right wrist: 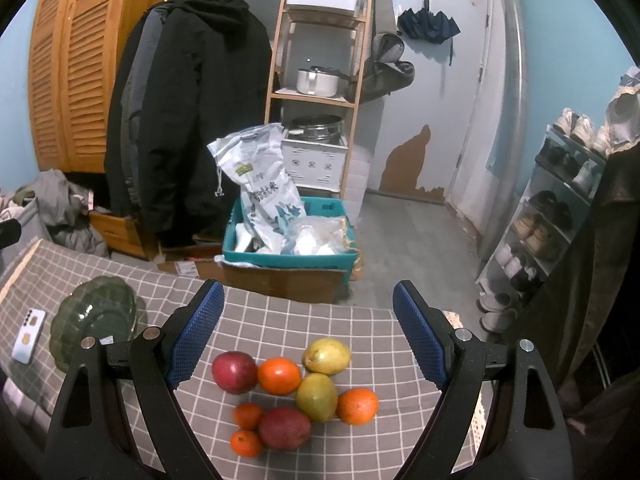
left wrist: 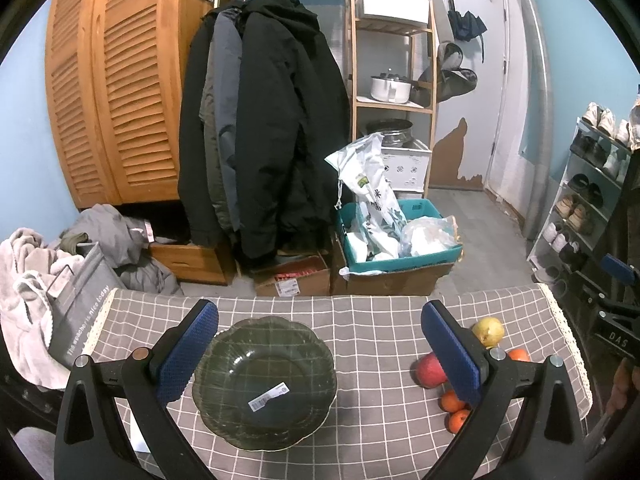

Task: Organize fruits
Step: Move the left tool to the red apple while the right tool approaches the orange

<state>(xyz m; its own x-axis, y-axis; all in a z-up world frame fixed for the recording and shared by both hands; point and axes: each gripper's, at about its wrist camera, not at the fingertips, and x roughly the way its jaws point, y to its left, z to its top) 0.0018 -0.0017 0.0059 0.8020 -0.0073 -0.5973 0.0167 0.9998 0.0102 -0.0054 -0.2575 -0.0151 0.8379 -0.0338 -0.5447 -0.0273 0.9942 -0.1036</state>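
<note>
**Fruit still loose, plate empty, both tools idle**

Left hand-held gripper (left wrist: 320,354) hangs over the green glass plate (left wrist: 264,384), jaws spread wide, nothing between them. Right hand-held gripper (right wrist: 308,338) hangs above the fruit pile (right wrist: 296,392), jaws also spread, empty. Pile on the checked tabletop (right wrist: 360,332): 2 red apples, 2 yellow-green pears, 4 oranges, several touching. Plate sits well apart to the left, a sticker on it and no fruit; a phone (right wrist: 28,336) lies just beside it.

Risks, as judged:
- Round fruit packed close; pulling 1 may nudge neighbours rolling toward the tabletop's edge.
- Smooth skins may slip from the pads.
- Glass plate may slide on the cloth.
</note>
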